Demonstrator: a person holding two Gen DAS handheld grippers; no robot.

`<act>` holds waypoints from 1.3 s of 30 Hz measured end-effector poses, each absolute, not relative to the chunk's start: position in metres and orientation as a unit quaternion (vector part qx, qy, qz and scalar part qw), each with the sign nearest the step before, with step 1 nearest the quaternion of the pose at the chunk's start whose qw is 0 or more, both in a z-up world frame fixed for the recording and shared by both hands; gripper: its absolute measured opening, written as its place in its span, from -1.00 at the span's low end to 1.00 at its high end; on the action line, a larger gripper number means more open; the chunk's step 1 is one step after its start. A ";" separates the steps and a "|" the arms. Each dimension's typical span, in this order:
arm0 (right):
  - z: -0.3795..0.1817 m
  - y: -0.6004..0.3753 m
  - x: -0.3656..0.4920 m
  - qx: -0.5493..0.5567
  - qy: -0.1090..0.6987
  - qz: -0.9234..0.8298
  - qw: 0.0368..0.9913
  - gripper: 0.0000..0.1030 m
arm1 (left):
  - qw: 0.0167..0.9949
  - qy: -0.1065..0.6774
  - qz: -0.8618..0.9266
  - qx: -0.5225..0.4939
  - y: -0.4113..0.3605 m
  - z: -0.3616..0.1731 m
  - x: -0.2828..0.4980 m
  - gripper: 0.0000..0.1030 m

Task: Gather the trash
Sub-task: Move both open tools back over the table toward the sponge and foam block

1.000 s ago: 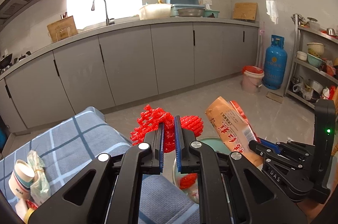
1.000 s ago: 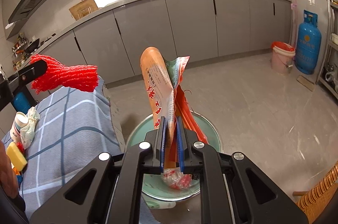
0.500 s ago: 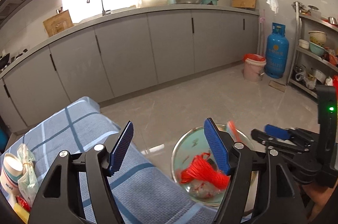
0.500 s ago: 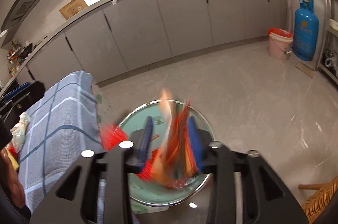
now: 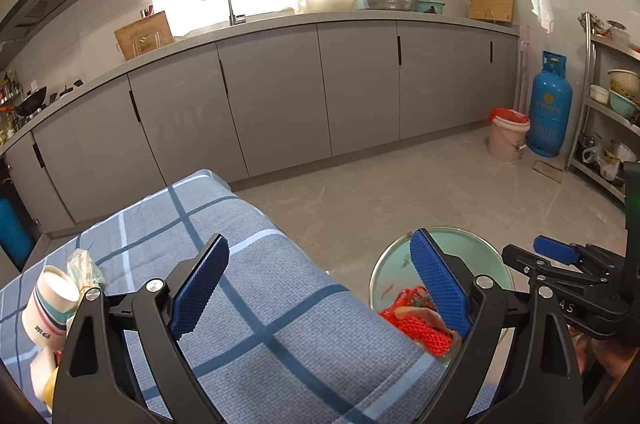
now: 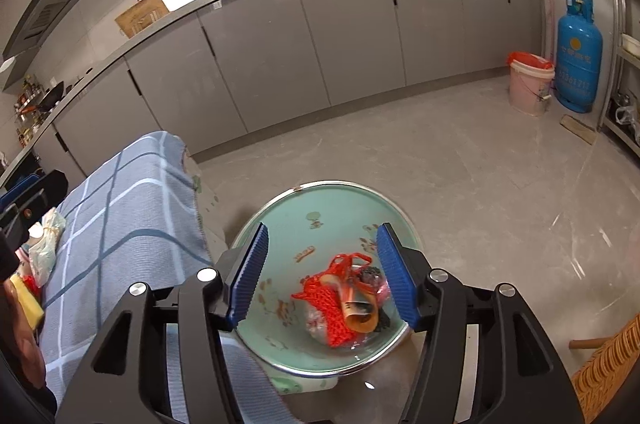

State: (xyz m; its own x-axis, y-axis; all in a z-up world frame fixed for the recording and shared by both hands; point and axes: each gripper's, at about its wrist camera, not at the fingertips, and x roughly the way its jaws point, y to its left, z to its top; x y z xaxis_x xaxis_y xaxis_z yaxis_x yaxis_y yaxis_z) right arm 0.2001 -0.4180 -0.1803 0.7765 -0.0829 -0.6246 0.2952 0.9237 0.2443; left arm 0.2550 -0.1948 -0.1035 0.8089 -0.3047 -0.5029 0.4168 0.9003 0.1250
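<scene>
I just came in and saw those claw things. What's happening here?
A person is collecting trash with a gripper in each hand. Both the left gripper and the right gripper have nothing between their pads, and their jaws are opening. The red mesh bag and an orange wrapper lie in the green bin. Paper cups wait on the checked cloth.

The net bag (image 6: pixel 334 300) and wrapper (image 6: pixel 360 316) lie in the basin (image 6: pixel 320 208), on the floor beside the counter's (image 5: pixel 280 304) right edge; a paper cup (image 5: pixel 48 308) lies at its left edge.
</scene>
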 end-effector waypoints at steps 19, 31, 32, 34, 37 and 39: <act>-0.156 -0.325 0.207 0.123 0.324 -0.026 0.938 0.21 | 0.958 0.234 -0.135 0.091 -0.114 -0.081 0.228 0.77; -0.142 -0.265 0.205 0.092 0.322 0.019 0.942 0.35 | 0.968 0.231 -0.079 0.065 -0.051 -0.067 0.220 0.83; -0.140 -0.262 0.204 0.089 0.319 0.022 0.943 0.39 | 0.969 0.229 -0.072 0.063 -0.044 -0.066 0.218 0.83; -0.137 -0.252 0.204 0.084 0.319 0.030 0.944 0.39 | 0.969 0.229 -0.060 0.064 -0.033 -0.066 0.216 0.85; -0.135 -0.239 0.207 0.078 0.319 0.040 0.944 0.39 | 0.970 0.235 -0.036 0.058 -0.008 -0.068 0.214 0.85; -0.134 -0.228 0.209 0.075 0.319 0.050 0.943 0.39 | 0.970 0.238 -0.020 0.053 0.008 -0.069 0.213 0.85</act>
